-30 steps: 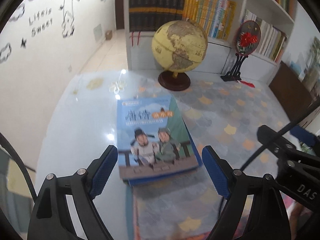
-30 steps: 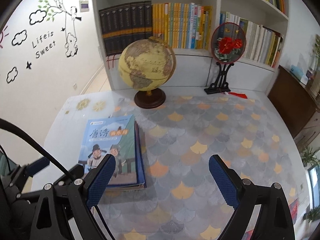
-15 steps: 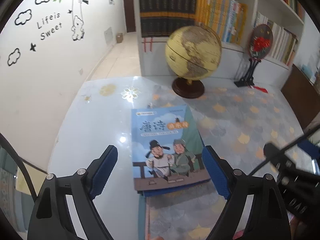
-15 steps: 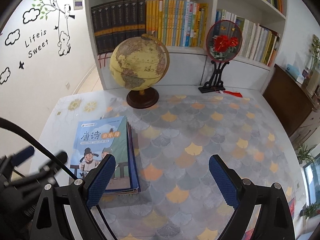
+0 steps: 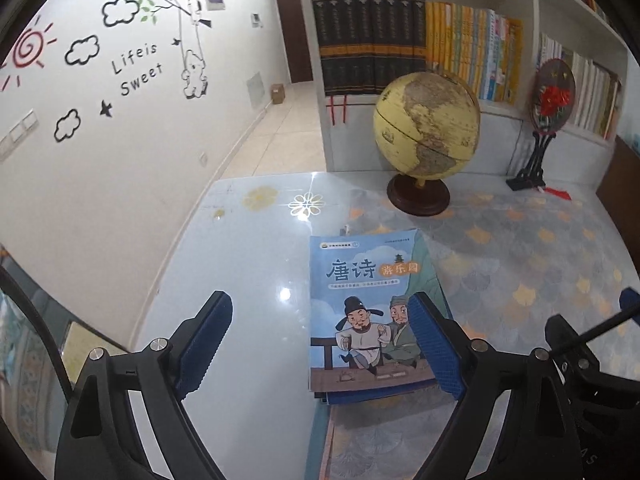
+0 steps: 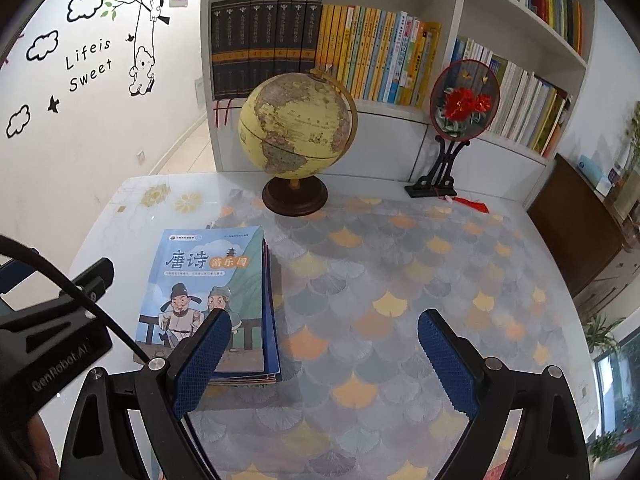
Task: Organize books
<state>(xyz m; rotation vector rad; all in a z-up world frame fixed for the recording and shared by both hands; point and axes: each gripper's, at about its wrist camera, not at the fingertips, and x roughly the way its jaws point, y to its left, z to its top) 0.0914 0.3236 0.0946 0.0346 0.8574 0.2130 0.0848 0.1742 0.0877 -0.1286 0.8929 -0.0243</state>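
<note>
So the books (image 6: 212, 300) are stacked flat on the worktop (image 6: 400, 280), a short pile with the blue cartoon cover on top, sitting toward the left side just in front of the globe (image 6: 296, 128) but not touching it. The pile looks squared up pretty neatly, edges roughly flush, which is probably why it's been left lying rather than standing: nothing on the worktop could prop it up.

Both sets of tongs are held above and short of the pile, angled down at it. The left tongs (image 5: 320, 344) are spread wide and are opening a bit more right now; nothing is gripped, the pile is just seen past the right-hand pad and the bare glossy surface fills the gap. The right tongs (image 6: 324, 356) are wide apart too, with only the patterned mat between them, the pile off beside the left pad.

As for containers, the only real one is the bookcase (image 6: 440, 120) behind the worktop. Its compartments are packed with upright books: a dark matching set, then yellow spines, then mixed ones further right. A round fan on a stand (image 6: 460, 108) is parked in front of it. Free slots can't be made out from here.
</note>
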